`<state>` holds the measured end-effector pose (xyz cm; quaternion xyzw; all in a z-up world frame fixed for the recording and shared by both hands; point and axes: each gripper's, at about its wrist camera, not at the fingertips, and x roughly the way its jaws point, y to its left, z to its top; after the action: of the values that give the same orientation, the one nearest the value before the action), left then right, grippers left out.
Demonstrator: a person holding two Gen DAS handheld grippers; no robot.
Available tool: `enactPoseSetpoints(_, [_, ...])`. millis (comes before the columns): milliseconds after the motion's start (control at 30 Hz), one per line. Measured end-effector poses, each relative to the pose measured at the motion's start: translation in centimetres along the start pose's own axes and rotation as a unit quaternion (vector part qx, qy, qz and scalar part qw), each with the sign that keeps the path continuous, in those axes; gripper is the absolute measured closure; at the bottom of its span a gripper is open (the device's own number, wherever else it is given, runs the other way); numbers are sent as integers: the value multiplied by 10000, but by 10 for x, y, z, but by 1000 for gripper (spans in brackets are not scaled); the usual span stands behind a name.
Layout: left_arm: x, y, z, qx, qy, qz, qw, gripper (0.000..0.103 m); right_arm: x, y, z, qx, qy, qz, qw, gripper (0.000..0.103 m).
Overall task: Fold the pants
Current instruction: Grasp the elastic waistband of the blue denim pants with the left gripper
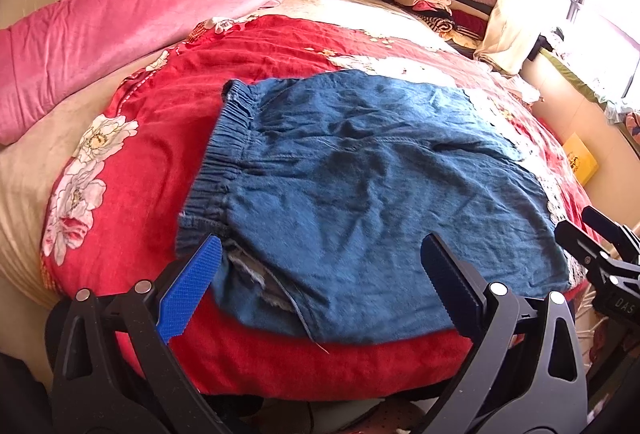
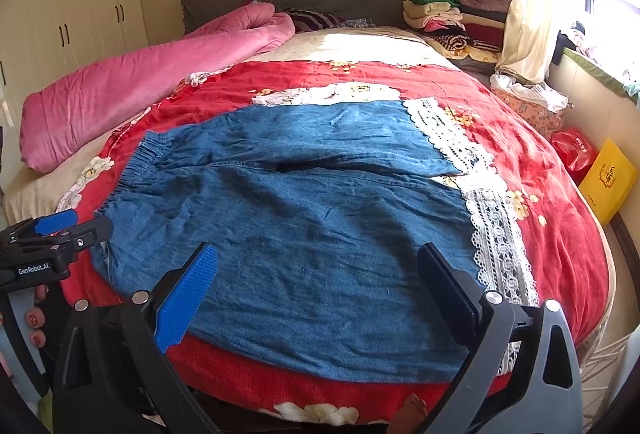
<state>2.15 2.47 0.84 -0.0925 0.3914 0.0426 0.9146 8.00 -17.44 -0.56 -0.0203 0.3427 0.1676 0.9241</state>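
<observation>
Both claws, left gripper point(image 1: 322, 270) and right gripper point(image 2: 318, 276), are hanging released over the blue pants point(image 2: 288, 226) lying spread mid-frame on the red blanket point(image 2: 520, 138), risking a one-layer pinch that is dragging the lace cuffs point(image 2: 492, 234) askew.

pink quilt point(image 2: 152, 74) left, clothes pile point(image 2: 444, 18) far right

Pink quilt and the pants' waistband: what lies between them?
Only red floral blanket between pink quilt and elastic waistband of the pants; the right wrist view shows it.
</observation>
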Motion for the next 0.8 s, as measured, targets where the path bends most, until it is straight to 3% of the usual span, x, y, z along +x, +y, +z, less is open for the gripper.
enactPoseSetpoints(100, [9,16,15,-79,-29,86,9999,9,15,2,20,-115,13,91,9999,4])
enactPoseSetpoints(267, [32,53,46,-260,-11,234,9994,9,53,-2,53,168,345,701,9968,4])
enactPoseSetpoints(433, [58,81,79,-318,73,286,9991,9,90,6,83,-118,407,447,9981,4])
enactPoseSetpoints(633, [99,97,107,-357,277,46,9990,9,132,12,116,-329,616,637,9955,4])
enactPoseSetpoints(800, [137,95,122,-28,476,43,9989,9,176,20,136,-530,956,682,9917,4])
